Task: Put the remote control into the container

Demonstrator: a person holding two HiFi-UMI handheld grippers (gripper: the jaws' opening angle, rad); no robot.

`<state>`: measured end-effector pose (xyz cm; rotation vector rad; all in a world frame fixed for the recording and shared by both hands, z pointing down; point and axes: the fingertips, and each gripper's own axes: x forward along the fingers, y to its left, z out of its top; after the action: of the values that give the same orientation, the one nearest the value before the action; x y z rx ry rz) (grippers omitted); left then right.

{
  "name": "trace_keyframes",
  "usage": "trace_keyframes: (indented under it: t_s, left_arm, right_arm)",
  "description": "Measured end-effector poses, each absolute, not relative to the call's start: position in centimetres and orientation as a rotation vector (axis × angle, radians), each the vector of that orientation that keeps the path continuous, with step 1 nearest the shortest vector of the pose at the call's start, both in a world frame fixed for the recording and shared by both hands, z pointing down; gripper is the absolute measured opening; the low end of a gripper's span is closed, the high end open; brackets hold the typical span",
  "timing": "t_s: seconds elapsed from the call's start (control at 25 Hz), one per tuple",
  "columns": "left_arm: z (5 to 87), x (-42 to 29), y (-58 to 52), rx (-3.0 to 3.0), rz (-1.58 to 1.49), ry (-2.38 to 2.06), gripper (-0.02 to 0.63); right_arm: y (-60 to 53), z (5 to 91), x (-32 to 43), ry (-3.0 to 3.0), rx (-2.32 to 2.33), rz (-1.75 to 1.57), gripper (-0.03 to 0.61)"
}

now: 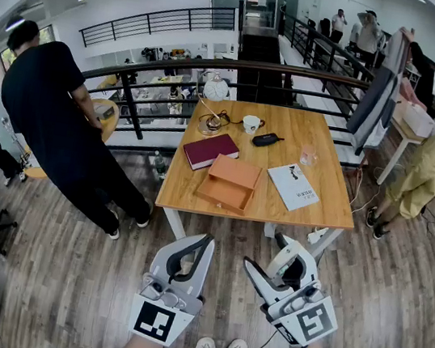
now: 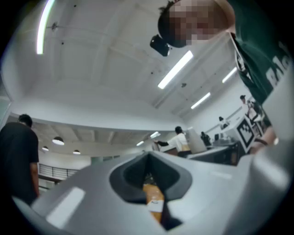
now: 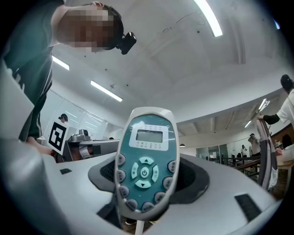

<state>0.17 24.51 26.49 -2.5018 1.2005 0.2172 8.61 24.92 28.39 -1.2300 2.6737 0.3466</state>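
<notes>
In the head view we cannot pick the remote out with any certainty against the pale shell of the right gripper. Only the right gripper view shows it plainly. There the remote control stands upright between the jaws, clamped from both sides, keypad and small display facing the camera. Its lower end is hidden behind the jaws.

The left gripper has its jaws closed on nothing. Through the narrow slit between them, in its own view, we see only a blurred orange sliver that we cannot identify.

Both grippers hang over the wooden floor, short of the table and well apart from the container, an open orange-brown box lying between a maroon book and a white booklet.
</notes>
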Motion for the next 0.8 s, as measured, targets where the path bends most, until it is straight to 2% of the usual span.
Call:
trace_keyframes:
  t_s: [0.8]
  left_arm:
    - [27.0,2.4,24.2,-2.514,0.210,1.225,-0.002]
  right_arm:
    - [24.5,29.1,10.9,2.691,-1.189,0.336,0.291]
